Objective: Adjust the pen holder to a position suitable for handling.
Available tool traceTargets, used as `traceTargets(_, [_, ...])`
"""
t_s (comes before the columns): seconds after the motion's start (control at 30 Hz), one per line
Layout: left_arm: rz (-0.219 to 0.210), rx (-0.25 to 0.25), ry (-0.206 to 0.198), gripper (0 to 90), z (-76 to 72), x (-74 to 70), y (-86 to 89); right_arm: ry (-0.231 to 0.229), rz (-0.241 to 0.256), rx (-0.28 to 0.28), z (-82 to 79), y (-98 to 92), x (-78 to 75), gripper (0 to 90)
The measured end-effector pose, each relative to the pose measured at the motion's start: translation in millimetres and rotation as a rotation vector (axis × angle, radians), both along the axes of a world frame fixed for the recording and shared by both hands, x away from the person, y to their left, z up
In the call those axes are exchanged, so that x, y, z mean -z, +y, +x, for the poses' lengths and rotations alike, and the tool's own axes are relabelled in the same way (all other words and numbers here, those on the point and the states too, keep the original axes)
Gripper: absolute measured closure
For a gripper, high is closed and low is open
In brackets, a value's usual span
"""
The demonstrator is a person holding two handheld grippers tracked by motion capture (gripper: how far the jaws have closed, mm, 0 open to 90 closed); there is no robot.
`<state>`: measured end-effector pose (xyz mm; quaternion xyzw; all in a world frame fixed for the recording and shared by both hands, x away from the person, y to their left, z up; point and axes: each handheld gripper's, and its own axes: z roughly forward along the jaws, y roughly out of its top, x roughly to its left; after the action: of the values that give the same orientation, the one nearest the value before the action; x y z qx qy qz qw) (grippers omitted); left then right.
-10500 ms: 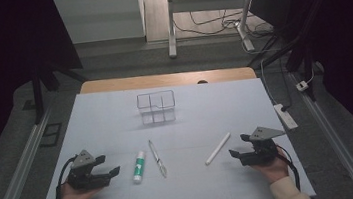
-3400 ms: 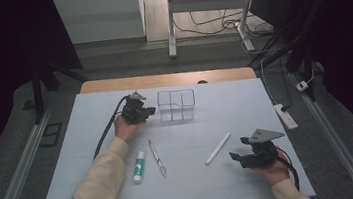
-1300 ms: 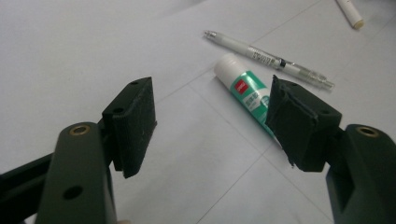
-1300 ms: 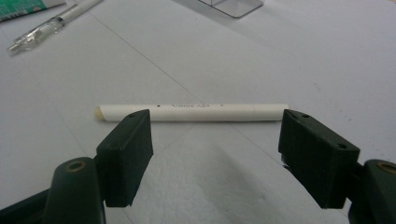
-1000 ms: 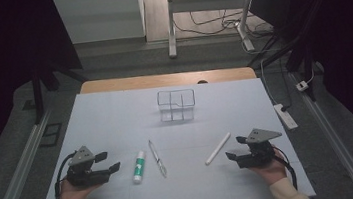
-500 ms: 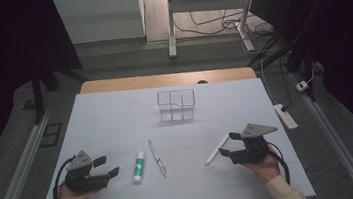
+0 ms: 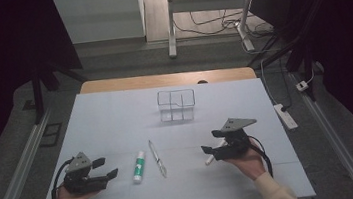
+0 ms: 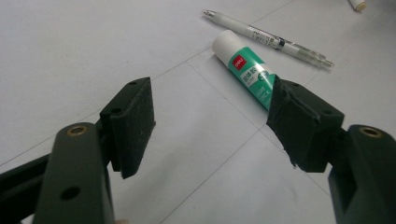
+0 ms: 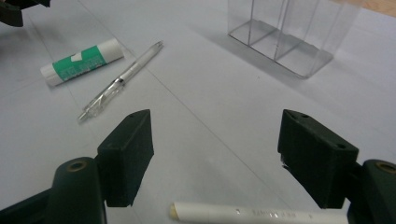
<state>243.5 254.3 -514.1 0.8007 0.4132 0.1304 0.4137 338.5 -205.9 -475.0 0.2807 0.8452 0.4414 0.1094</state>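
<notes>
Right gripper [image 9: 215,154] jaws spread wide, white pen [image 9: 261,215] lying crosswise between them, low near the jaw bases, no contact visible. Pen sits on table [image 7: 116,121], well in front of clear organizer [image 7: 176,104]. Left gripper [image 8: 210,121] jaws also apart, holding nothing, glue stick [image 8: 245,67] just beyond one jaw.

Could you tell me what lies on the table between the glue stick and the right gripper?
The clear pen lies between the glue stick and the right gripper, with the white pen right at its open jaws, as the high view shows.
</notes>
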Motion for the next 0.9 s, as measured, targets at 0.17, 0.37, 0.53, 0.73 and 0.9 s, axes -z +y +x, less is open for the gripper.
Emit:
traceTargets(0.17, [0.001,0.004,-0.001,31.8,-0.9,0.8,0.9,0.015,-0.007,-0.025,2.6,15.8,0.2,26.2])
traceTargets(0.37, [-0.017,0.005,0.0,31.8,-2.6,0.1,3.0,0.009,-0.012,-0.047,2.6,30.0,-5.7,26.3])
traceTargets(0.53, [-0.032,0.004,0.015,31.4,-0.3,1.8,4.1,0.011,0.001,-0.056,5.9,36.8,-12.1,26.3])
traceTargets(0.73, [-0.045,-0.021,0.022,31.6,-7.2,0.9,7.7,0.057,0.016,-0.054,19.9,49.1,-14.8,26.3])
traceTargets(0.9, [-0.041,-0.049,0.022,31.6,-13.6,-0.6,9.6,0.065,0.0,-0.105,25.9,68.9,-20.1,26.4])
